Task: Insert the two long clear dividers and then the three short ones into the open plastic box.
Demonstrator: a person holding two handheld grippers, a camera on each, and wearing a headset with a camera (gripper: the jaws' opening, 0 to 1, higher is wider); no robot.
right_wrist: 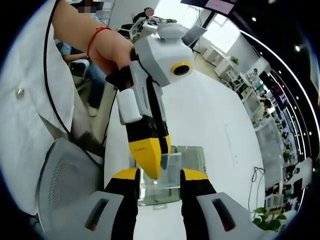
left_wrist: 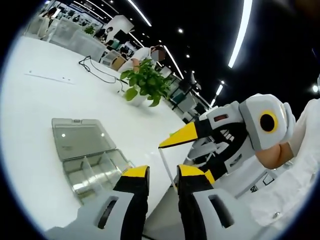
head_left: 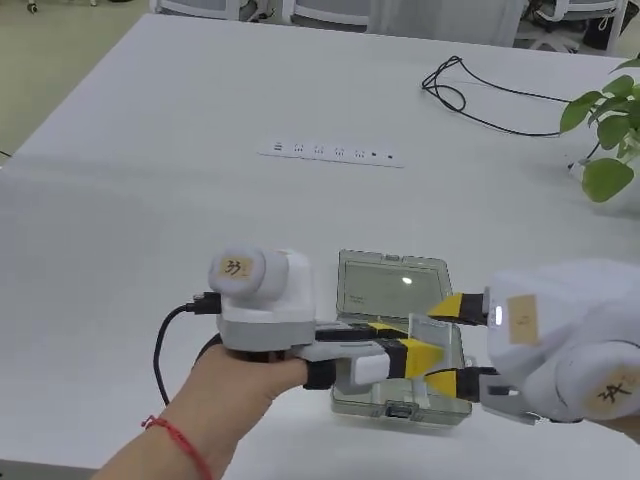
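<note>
Between the drawn-together yellow jaws of the left tool [head_left: 415,357] stands a clear divider [head_left: 432,328]. The pinch looks real, since the sheet hangs above the tray with nothing else carrying it, though the contact itself is hard to see. In the right gripper view the left tool [right_wrist: 150,157] reaches in from above, its tip over one end of the divider [right_wrist: 167,180], and the sheet stands upright with its long edge running across the gap between that view's own jaws. Whether it is a long or a short piece I cannot tell.

The right tool [head_left: 447,343] faces it from the other side with its jaws spread wide, gripping nothing. One tip sits on the far side of the sheet and one on the near side, so it straddles the divider without closing on it.

Directly under both lies the open plastic box [head_left: 390,405], its lid [head_left: 385,285] folded back flat on the white counter [head_left: 150,200]. In the left gripper view the tray [left_wrist: 80,175] seems to hold some partitions already; their number is unclear.

As I judge it, the next move turns on lining the sheet's long edge up with its slots and lowering it. The left tool has it in hand; the right is placed to steady or take it.
</note>
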